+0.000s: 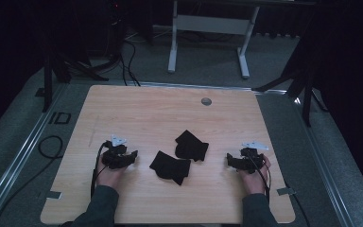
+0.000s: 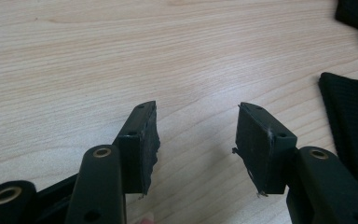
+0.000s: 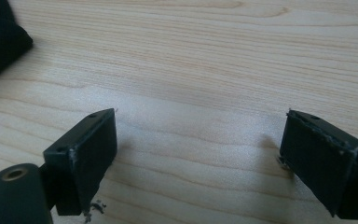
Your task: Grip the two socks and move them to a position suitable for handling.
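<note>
Two black pieces of cloth lie mid-table: one (image 1: 170, 166) nearer me, the other (image 1: 191, 145) just behind and to its right. My left gripper (image 1: 130, 157) rests on the wood left of them, pointing toward them. In the left gripper view its jaws (image 2: 198, 112) stand open over bare wood, with the near cloth (image 2: 352, 126) at the right edge. My right gripper (image 1: 229, 160) rests right of the cloths and points left. It too is open (image 3: 200, 121) with nothing between the jaws, and a cloth corner (image 3: 0, 37) shows at top left.
The light wooden table (image 1: 137, 109) has a grey round cap (image 1: 206, 101) near its far edge. Tape tabs mark the near corners. Cables (image 1: 52, 146) lie on the floor at the left, and a white desk frame (image 1: 208, 28) stands behind the table.
</note>
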